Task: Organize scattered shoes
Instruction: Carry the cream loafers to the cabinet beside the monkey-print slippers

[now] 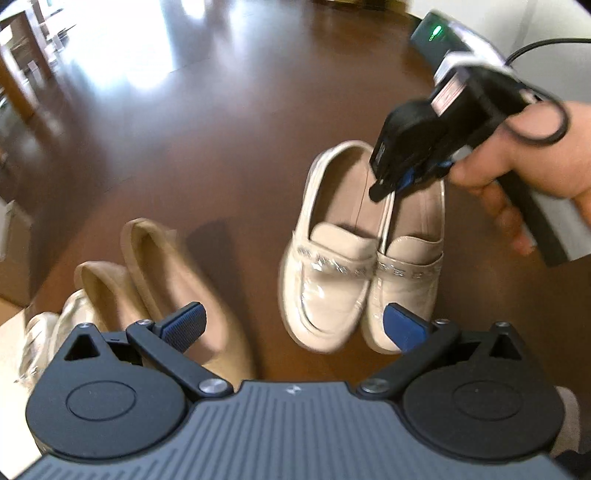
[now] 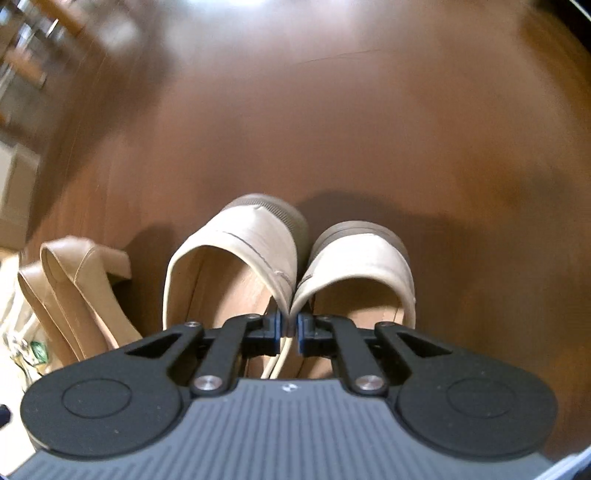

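A pair of cream patent loafers (image 1: pixel 328 291) sits side by side, toes toward me in the left wrist view. My right gripper (image 1: pixel 388 188), held by a hand (image 1: pixel 517 162), reaches down at their heel end. In the right wrist view that gripper (image 2: pixel 290 328) is shut on the two inner walls of the loafers (image 2: pixel 251 251), pinching them together. My left gripper (image 1: pixel 295 321) hangs open above the loafers' toes, with nothing between its blue pads. Whether the pair rests on the floor I cannot tell.
Tan flat shoes (image 1: pixel 173 280) lie left of the loafers, seen as block heels (image 2: pixel 77 280) from the right wrist. A shiny pale shoe (image 1: pixel 55 325) lies at the lower left. A black device with a green light (image 1: pixel 436 35) stands by the far wall. Dark wood floor (image 2: pixel 369 129) stretches beyond.
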`<state>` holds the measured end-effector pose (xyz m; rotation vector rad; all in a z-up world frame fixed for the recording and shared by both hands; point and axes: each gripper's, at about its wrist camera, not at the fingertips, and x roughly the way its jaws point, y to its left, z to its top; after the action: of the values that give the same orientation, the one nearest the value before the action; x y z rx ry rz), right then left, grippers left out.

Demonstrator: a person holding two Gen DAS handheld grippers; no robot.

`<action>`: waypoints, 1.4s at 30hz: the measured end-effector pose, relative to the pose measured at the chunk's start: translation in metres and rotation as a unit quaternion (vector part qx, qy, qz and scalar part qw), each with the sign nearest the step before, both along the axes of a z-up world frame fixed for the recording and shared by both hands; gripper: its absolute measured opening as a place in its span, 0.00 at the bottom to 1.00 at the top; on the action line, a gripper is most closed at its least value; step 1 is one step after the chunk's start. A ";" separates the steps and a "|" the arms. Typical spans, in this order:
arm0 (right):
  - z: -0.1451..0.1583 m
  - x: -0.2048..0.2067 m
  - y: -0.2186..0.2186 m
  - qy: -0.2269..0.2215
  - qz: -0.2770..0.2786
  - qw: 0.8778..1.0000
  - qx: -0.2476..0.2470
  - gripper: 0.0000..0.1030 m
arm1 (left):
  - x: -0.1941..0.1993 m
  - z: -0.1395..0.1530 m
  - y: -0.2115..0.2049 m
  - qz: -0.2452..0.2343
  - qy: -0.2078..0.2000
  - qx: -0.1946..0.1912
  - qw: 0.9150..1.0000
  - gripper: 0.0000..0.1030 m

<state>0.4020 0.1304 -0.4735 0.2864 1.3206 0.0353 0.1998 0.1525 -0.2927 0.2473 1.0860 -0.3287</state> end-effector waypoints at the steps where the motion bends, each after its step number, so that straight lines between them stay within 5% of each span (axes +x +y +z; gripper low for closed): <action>1: 0.005 -0.012 -0.017 -0.001 -0.019 1.000 0.001 0.06 | -0.003 0.001 -0.013 -0.009 0.002 -0.004 1.000 1.00; 8: 0.027 -0.115 -0.139 0.025 -0.179 0.984 -0.006 0.06 | -0.006 0.022 -0.124 -0.095 0.004 -0.039 0.995 1.00; 15: 0.075 -0.249 -0.259 0.038 -0.342 0.938 -0.043 0.00 | -0.021 0.052 -0.215 -0.216 -0.022 -0.082 0.973 1.00; 21: 0.117 -0.369 -0.360 0.034 -0.416 0.903 -0.100 0.00 | -0.071 0.039 -0.289 -0.340 -0.014 -0.096 0.936 1.00; 25: 0.090 -0.423 -0.403 0.027 -0.437 0.895 -0.081 0.00 | -0.095 0.008 -0.335 -0.436 -0.030 -0.087 0.895 1.00; 27: 0.071 -0.439 -0.417 0.015 -0.444 0.894 -0.050 0.00 | -0.099 -0.013 -0.347 -0.465 -0.028 -0.072 0.882 1.00; 30: 0.047 -0.429 -0.414 -0.002 -0.440 0.897 0.043 0.02 | -0.111 -0.052 -0.353 -0.518 -0.021 -0.030 0.855 1.00; 33: 0.015 -0.400 -0.408 0.008 -0.377 0.922 0.082 0.32 | -0.118 -0.091 -0.350 -0.557 -0.012 0.006 0.830 1.00; 35: -0.001 -0.390 -0.410 0.003 -0.368 0.923 0.111 0.31 | -0.115 -0.116 -0.340 -0.580 -0.005 0.023 0.814 1.00; 38: -0.031 -0.377 -0.427 -0.015 -0.397 0.908 0.137 0.35 | -0.116 -0.139 -0.333 -0.609 -0.022 0.031 0.792 1.00; 42: -0.052 -0.356 -0.434 -0.006 -0.402 0.910 0.104 0.39 | -0.122 -0.156 -0.332 -0.635 -0.018 0.016 0.772 1.00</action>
<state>0.0458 -0.3038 -0.5259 0.9937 1.1039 -0.5211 0.0779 -0.1797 -0.4492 1.0214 0.7320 -1.5136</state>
